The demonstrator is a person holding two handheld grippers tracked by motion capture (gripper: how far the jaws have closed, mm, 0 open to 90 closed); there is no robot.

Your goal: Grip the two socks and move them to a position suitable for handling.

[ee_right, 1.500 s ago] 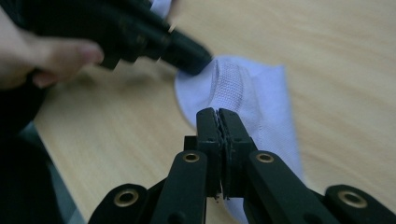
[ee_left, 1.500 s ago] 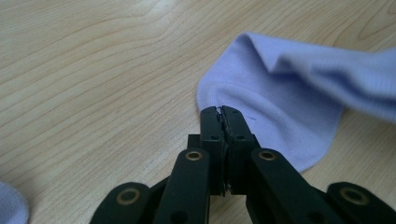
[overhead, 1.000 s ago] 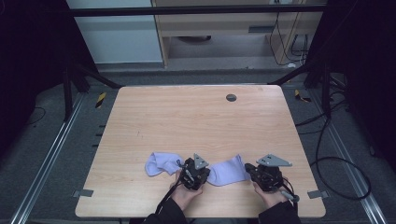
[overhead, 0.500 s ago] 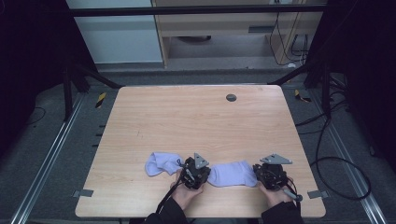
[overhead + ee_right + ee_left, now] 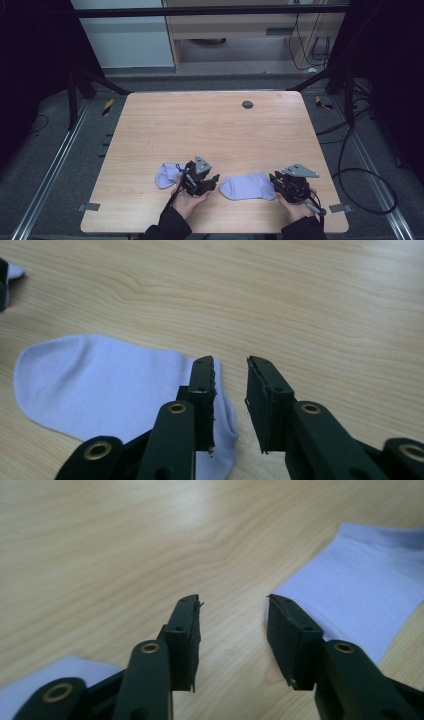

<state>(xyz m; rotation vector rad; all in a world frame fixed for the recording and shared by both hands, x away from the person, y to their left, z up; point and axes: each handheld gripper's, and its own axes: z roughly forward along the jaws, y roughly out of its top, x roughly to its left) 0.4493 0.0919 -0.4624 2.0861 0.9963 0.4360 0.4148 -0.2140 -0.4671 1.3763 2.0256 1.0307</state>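
Wooden table [image 5: 210, 130], near edge: right gripper [image 5: 292, 187] and left gripper [image 5: 200, 181], jaws just opening, nothing between them. Flat lavender sock [image 5: 248, 186] lies between the grippers; second lavender sock [image 5: 167, 175] just left of the left gripper. Farther off, a dark round grommet [image 5: 247, 104].

Spread flat on the table [image 5: 210, 125], near its front edge: one sock [image 5: 248, 186], taken here as landmark. Just left of that sock, the left gripper [image 5: 204, 182], tips apart from the cloth, nothing between the tips, only bare tabletop. Farther left, beyond that gripper, a second sock [image 5: 167, 174], partly tucked under the gripper's body. At the landmark sock's right end, the right gripper [image 5: 281, 186], one jaw over the sock's edge, the other over bare wood beside it. Well behind the sock, toward the table's far edge, a round grommet [image 5: 247, 104].
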